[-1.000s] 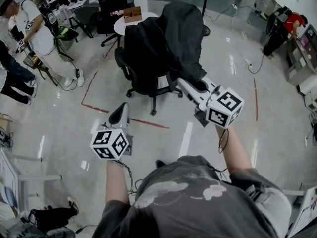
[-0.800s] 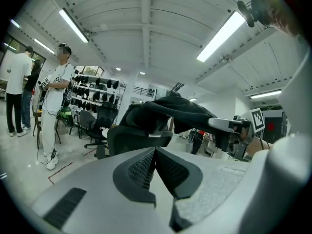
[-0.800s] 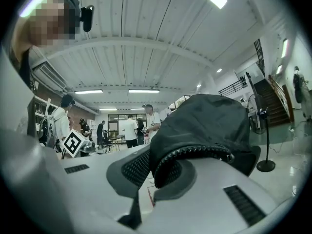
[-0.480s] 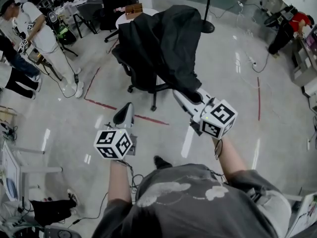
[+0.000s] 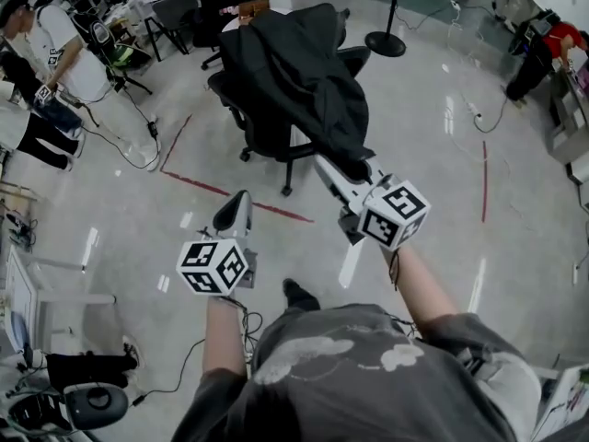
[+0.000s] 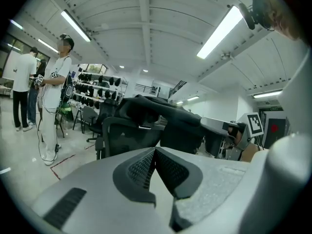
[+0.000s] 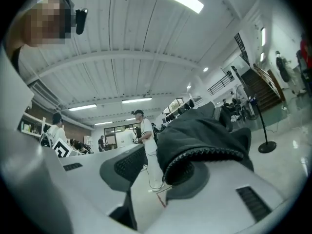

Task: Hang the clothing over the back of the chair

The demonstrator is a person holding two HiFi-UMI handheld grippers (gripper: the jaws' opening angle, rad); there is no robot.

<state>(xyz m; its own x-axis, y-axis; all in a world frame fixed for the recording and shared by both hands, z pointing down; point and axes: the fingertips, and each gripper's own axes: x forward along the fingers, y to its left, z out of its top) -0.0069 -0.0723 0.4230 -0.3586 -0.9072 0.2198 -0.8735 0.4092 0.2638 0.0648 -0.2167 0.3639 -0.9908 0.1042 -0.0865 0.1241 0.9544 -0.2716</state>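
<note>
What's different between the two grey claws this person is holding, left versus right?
The left gripper has its jaws shut together with nothing in them; the right gripper has jaws that have just been opening, with the hem of the black garment between them. The left gripper hangs back from the chair; the right gripper reaches the garment. Both carry a marker cube.

Floor (image 5: 110, 210): pale, glossy, streaked with light reflections. Red tape lines (image 5: 198, 184): centre left. Round-based black stand (image 5: 385, 42): upper right. Spare office chairs (image 5: 175, 17): upper left. Ceiling (image 6: 146, 43): white, ribbed, strip lights (image 6: 222, 30).
</note>
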